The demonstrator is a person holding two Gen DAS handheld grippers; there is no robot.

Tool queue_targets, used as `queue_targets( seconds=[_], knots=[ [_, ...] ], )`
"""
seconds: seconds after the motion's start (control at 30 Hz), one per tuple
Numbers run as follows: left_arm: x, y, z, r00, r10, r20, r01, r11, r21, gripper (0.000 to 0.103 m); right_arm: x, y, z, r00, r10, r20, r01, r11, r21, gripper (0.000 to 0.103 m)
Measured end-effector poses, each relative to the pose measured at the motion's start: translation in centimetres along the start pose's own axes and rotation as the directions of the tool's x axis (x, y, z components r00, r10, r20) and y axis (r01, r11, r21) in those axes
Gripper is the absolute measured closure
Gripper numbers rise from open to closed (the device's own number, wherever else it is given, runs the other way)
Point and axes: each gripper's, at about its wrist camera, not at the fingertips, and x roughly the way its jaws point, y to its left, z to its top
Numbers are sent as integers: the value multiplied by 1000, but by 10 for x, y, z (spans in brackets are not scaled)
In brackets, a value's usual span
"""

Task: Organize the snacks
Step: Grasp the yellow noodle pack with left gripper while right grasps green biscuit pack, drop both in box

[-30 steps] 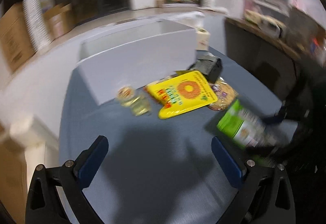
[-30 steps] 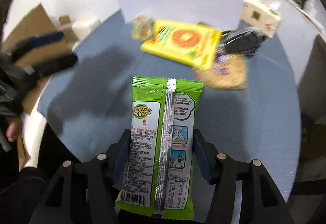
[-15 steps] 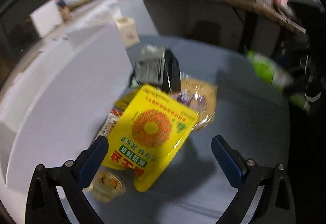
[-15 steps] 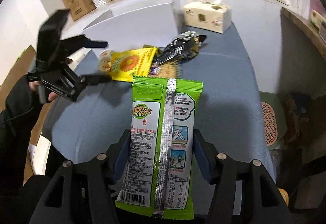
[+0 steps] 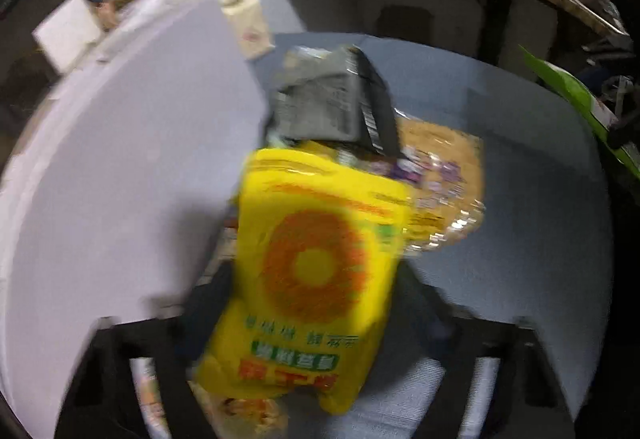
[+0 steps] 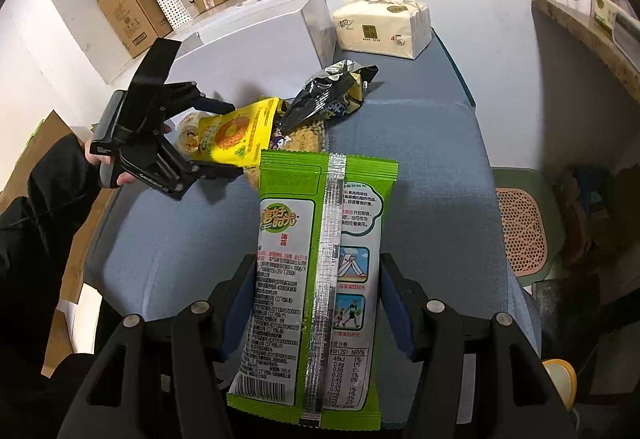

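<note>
Snacks mostly lie piled by the white box [image 6: 248,27], unsorted. Right gripper [image 6: 318,303] pinches the green pack [image 6: 320,271] nearer; left gripper [image 6: 224,137] straddles the yellow bag [image 5: 316,279], spread wide, not yet clamped.

A green seaweed snack packet [image 6: 318,263] faces back side up, its silver seam running lengthwise, raised above the blue tabletop [image 6: 432,175]. Farther back a yellow bag with an orange ring [image 6: 236,131] lies tilted in a cluster with a crumpled black packet [image 6: 328,97], a clear pack of round crackers [image 5: 444,191] and a small jelly cup [image 6: 188,133].
</note>
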Motion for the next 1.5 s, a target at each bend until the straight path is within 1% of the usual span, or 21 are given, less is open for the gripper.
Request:
queue_targets(
  seconds=[0.07,0.2,0.3,0.37,0.47,0.53,0.6,0.63,0.7,0.77,0.87,0.97,1.03,1.1,1.2,1.27,1.33,1.37,1.4,1.47,1.5],
  knots=[
    [-7,10,-2,1000,-10,14,11,997,-74,46,1,0,1,1000,-2,1,2,1000,2,40],
    [-34,13,-14,996,44,76,-31,985,-167,47,0,5,2,1000,11,5,-11,1000,-6,40],
    [-64,9,-23,987,97,127,-57,957,-285,47,2,10,5,1000,14,7,-14,1000,-16,40],
    [-85,5,-30,978,143,150,-74,918,-390,47,1,15,9,1000,21,22,-21,1000,-18,40],
    [-116,0,-39,965,197,173,-73,836,-544,47,1,22,20,997,39,62,-39,999,-8,40],
    [-126,-7,-35,950,259,172,-104,786,-610,47,2,31,33,995,43,91,-42,999,-12,40],
    [-139,-2,-38,939,298,172,-118,748,-653,47,5,41,48,992,53,118,-50,998,-28,39],
    [-146,2,-40,932,319,174,-120,722,-681,47,6,48,59,989,60,133,-54,998,-44,40],
    [-153,15,-40,926,329,186,-100,687,-719,47,7,59,78,984,70,166,-60,996,-66,40],
    [-163,26,-42,916,361,177,-110,648,-753,47,9,68,103,978,83,191,-69,994,-79,40],
    [-174,55,-40,902,381,200,-82,610,-788,47,19,81,144,974,95,207,-76,992,-100,39],
    [-177,92,-27,891,415,184,-101,576,-811,46,33,92,188,971,79,224,-52,991,-125,39],
    [-175,117,-18,889,425,170,-114,566,-817,46,46,95,218,970,69,235,-40,991,-125,39],
    [-171,135,-12,885,447,130,-157,551,-820,46,59,96,241,971,62,232,-35,992,-119,39],
    [-154,158,-5,885,455,97,-194,549,-813,45,81,95,271,977,23,211,1,994,-110,39],
    [-140,171,-3,890,451,67,-215,544,-811,45,94,92,286,978,12,207,11,994,-108,38],
    [-128,179,-4,897,438,55,-217,546,-809,39,103,88,297,979,-12,202,34,994,-102,36],
    [-123,182,-5,901,430,53,-214,549,-808,26,106,85,300,978,-25,207,46,994,-95,30],
    [-119,184,-7,907,417,51,-209,552,-807,4,109,83,304,978,-28,207,49,994,-93,19],
    [-115,183,-11,905,421,56,-205,549,-811,0,112,78,306,977,-45,208,61,996,-72,3],
    [-114,183,-12,913,402,66,-187,558,-808,0,112,75,307,977,-37,211,53,996,-69,0]
  ],
)
